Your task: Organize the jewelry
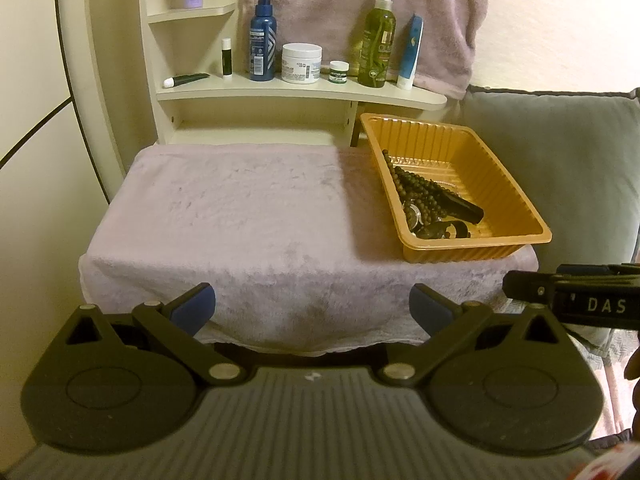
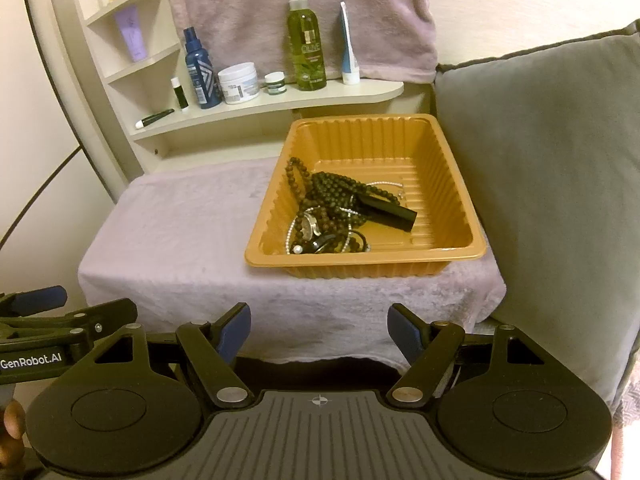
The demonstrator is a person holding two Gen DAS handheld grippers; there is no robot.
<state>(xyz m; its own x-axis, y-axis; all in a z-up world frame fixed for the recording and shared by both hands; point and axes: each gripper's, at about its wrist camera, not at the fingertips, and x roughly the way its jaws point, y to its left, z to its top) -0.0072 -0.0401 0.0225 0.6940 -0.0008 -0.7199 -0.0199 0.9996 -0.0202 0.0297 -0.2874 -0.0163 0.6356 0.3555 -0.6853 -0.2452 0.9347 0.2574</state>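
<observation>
Jaws on both tools stand wide apart with nothing between them: our left gripper [image 1: 312, 306] sits low in its frame before the front edge of the draped surface, and our right gripper [image 2: 319, 330] hangs likewise in its own view, both well short of the tray. In the left view the right tool shows at the right edge; in the right view the left tool shows at lower left.

Beyond our fingers, the jewelry [image 2: 336, 212] lies heaped in the orange tray [image 2: 460, 216], toward its near left part: strands of dark round beads [image 1: 416, 190] tangled together, a thin pearly strand curling at the near side, something silvery among the beads, and a flat black bar [image 2: 390, 212] lying slantwise across the ribbed floor. We cannot tell every piece apart in the tangle.

The tray rests on the right part of a pale lilac towel [image 1: 240, 216] that covers a low boxy surface and hangs over its front. Behind, at upper centre, a cream shelf [image 1: 300, 92] carries a blue bottle [image 1: 262, 40], a white jar [image 1: 301, 63], a small green-labelled pot, a green spray bottle [image 2: 306, 40] and an upright tube. Another lilac towel hangs on the wall above. A grey cushion [image 2: 540, 180] fills the right of the frame, just beside the tray.
</observation>
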